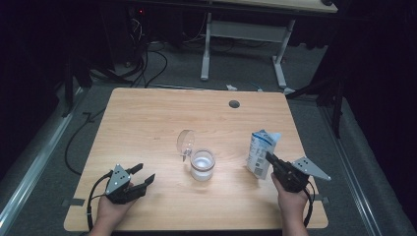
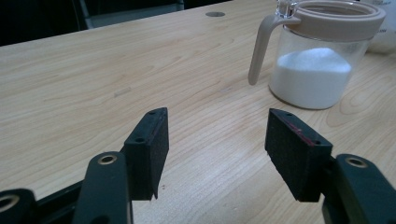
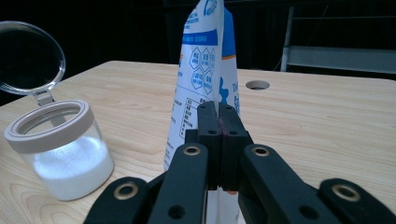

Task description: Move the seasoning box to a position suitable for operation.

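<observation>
A clear jar (image 1: 202, 165) with white powder in it stands mid-table, its round lid (image 1: 186, 141) flipped up and open. In the left gripper view the jar (image 2: 317, 70) sits ahead to the right, with a beige rim and handle. A white and blue bag (image 1: 259, 150) stands upright to the jar's right. My right gripper (image 1: 269, 157) is shut on the bag's near edge; in the right gripper view the jaws (image 3: 218, 109) press together on the bag (image 3: 205, 60), with the jar (image 3: 60, 149) at the left. My left gripper (image 1: 146, 172) rests open and empty near the front left (image 2: 217, 140).
The wooden table (image 1: 147, 118) has a round cable hole (image 1: 234, 103) near its far edge. Beyond it stand a white desk frame (image 1: 243, 34) and cables on the floor. Bare tabletop lies left of and behind the jar.
</observation>
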The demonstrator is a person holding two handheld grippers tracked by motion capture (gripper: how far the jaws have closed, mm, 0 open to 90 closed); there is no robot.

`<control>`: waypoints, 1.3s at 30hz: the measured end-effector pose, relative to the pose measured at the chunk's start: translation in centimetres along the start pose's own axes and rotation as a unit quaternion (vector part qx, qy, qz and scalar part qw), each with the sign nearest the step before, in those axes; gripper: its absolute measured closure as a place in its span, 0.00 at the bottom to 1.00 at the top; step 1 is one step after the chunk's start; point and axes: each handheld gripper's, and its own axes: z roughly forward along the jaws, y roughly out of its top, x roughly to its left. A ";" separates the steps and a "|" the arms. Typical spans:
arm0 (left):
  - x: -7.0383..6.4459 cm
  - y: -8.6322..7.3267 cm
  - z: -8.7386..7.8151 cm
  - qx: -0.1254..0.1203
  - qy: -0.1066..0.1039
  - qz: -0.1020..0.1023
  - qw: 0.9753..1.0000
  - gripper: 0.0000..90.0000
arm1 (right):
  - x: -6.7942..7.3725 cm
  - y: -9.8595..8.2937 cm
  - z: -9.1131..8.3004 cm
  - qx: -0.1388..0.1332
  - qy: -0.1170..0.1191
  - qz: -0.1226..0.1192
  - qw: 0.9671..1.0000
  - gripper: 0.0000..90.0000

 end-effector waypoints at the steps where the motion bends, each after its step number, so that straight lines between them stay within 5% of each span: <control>1: -0.1 0.0 -0.2 0.001 0.003 0.003 1.000 0.45 | 0.0 0.0 0.0 0.000 -0.002 0.001 1.000 1.00; 19: 0.1 -0.2 -0.5 0.005 0.006 -0.008 1.000 0.44 | -2.1 -0.3 1.0 -0.009 -0.031 0.010 0.999 1.00; 39: 0.3 -0.1 -0.8 -0.001 -0.004 -0.014 1.000 0.44 | -1.8 -2.0 0.3 0.005 -0.039 -0.002 0.999 0.99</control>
